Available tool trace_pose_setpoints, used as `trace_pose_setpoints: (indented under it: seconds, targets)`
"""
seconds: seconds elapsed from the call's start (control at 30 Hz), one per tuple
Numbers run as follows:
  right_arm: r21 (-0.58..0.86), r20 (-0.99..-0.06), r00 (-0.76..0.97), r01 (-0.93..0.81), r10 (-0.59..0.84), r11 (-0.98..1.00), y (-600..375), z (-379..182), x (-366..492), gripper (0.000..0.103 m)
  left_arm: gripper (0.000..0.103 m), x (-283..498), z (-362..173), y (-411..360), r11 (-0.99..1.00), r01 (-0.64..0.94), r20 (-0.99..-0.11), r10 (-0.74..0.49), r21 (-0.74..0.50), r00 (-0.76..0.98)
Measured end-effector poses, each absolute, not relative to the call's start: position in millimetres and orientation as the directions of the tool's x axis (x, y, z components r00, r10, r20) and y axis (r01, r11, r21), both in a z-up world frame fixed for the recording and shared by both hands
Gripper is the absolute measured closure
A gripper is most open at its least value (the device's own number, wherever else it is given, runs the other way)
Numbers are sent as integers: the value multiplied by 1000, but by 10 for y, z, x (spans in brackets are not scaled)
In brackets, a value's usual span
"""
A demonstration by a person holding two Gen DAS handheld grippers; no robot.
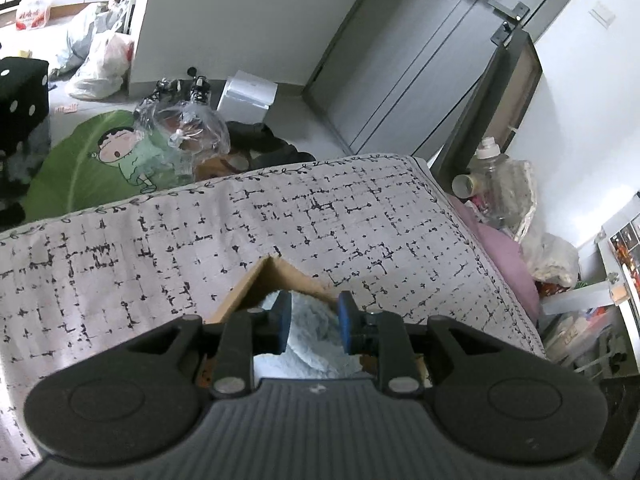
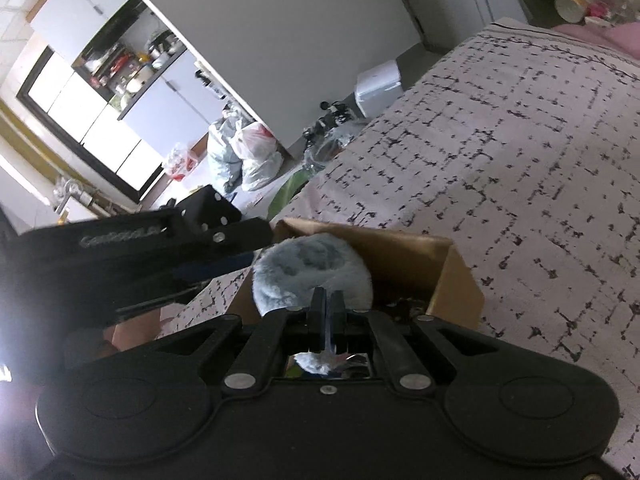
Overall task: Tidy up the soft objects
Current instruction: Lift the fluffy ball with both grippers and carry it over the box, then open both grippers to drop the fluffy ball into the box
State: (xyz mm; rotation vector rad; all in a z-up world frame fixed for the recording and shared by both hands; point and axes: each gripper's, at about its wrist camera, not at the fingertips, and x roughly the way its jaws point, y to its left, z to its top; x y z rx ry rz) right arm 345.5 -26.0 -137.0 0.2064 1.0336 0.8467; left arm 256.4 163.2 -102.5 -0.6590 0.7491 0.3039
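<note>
The fluffy blue plush [image 2: 310,276] sits in an open cardboard box [image 2: 452,280] on the bed [image 1: 360,216], bulging above the box's rim. The box stands on the patterned cover near the bed's front edge, towards the left side as the right wrist view shows it.

The left hand-held gripper [image 1: 314,322] points down into the box; its blue pads [image 1: 346,322] have a narrow gap with the plush filling it, and both pads lie against the fur, so it is clamped on the plush. The right hand-held gripper [image 2: 329,312] has its fingers together, pinching a tuft at the plush's near side. In the right wrist view the left gripper reaches the plush from the left.

Past the bed's far edge, on the floor, lie a green cartoon cushion [image 1: 100,160], a clear bag [image 1: 188,132] and white plastic bags [image 1: 100,64]. A bottle [image 1: 490,176] stands off the bed's far right corner.
</note>
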Motion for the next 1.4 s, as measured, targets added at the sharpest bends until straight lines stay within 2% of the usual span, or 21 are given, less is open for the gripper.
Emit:
trace_pose_setpoints:
  seconds: [0.2, 0.4, 0.47, 0.53, 0.6, 0.67, 0.8, 0.87, 0.93, 1.0, 1.13, 1.23, 1.3, 1.4]
  targets:
    - [533, -657, 256, -507, 709, 677, -379, -1270, 3472, 100, 77, 2536, -965, 1573, 773, -484, -733, 37, -410, 679]
    - [533, -660, 271, -488, 701, 691, -473, -1220, 3402, 100, 63, 2429, -863, 1444, 786, -506, -758, 74, -356, 648]
    - [532, -659, 277, -485, 699, 694, -522, -1198, 3360, 100, 55, 2378, -828, 1411, 788, -510, -763, 82, -345, 642]
    - [534, -655, 283, -481, 700, 695, -585, -1172, 3313, 99, 52, 2339, -786, 1365, 794, -511, -767, 90, -329, 635]
    - [536, -651, 292, -478, 701, 696, -650, -1140, 3267, 95, 50, 2310, -747, 1317, 808, -504, -774, 98, -305, 626]
    - [532, -649, 306, -473, 697, 703, -717, -1111, 3228, 91, 42, 2282, -701, 1266, 818, -506, -786, 112, -275, 609]
    - [523, -642, 335, -466, 690, 713, -880, -1029, 3159, 87, 36, 2227, -594, 1150, 830, -504, -793, 131, -241, 595]
    - [527, -630, 353, -460, 692, 714, -980, -980, 3123, 79, 31, 2189, -542, 1079, 839, -492, -791, 130, -233, 597]
    - [526, -621, 376, -450, 687, 722, -1077, -935, 3083, 75, 27, 2152, -490, 1019, 847, -482, -787, 132, -226, 602]
    - [522, -618, 386, -449, 685, 725, -1172, -900, 3034, 72, 26, 2117, -452, 975, 849, -477, -785, 129, -228, 605]
    - [515, -611, 419, -434, 671, 740, -1359, -871, 2934, 57, 25, 2037, -361, 884, 862, -460, -788, 126, -214, 602]
    - [511, -610, 433, -425, 664, 747, -1459, -849, 2849, 51, 18, 1961, -299, 795, 881, -436, -784, 137, -183, 605]
    - [504, -611, 441, -425, 658, 752, -1503, -833, 2806, 46, 18, 1899, -268, 741, 893, -420, -782, 143, -163, 607]
    - [481, -611, 465, -425, 641, 766, -1539, -787, 2733, 34, 16, 1822, -242, 705, 898, -412, -785, 144, -151, 602]
